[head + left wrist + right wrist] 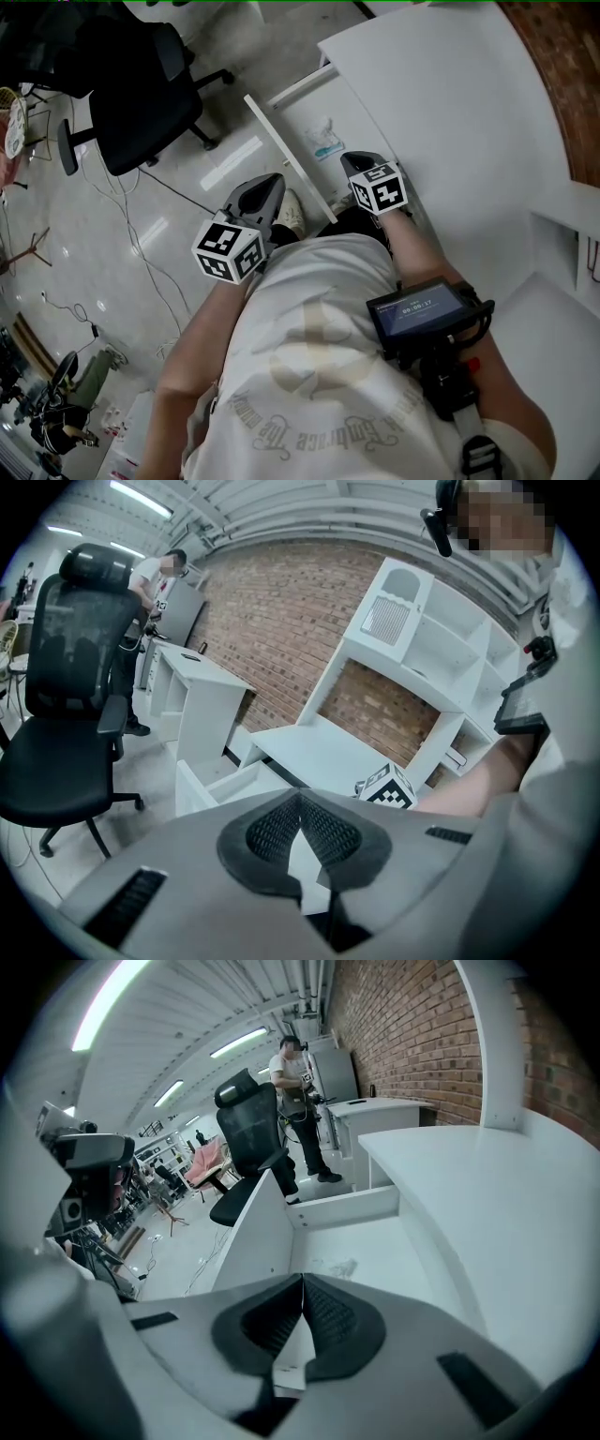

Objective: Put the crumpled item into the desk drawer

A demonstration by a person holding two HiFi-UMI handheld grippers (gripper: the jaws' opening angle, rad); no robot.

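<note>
A: Head view, entry one: crumpled item (pixel 328 142)?
B: Lying loose on the floor of the open desk drawer (pixel 286 155), apparently where it belongs.
A: Entry two: tongs?
B: Left gripper (pixel 270 187) and right gripper (pixel 360 161) both have jaws pressed together and empty. They are held low near the person's torso, with the right one by the drawer's near end.

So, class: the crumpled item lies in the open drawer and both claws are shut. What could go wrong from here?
The drawer stands pulled out close to the person's legs, so a knee or the left claw could knock it. The crumpled item lies loose inside, and a hard push might toss it. The right claw, shut and empty, could slip off the thin drawer front.
</note>
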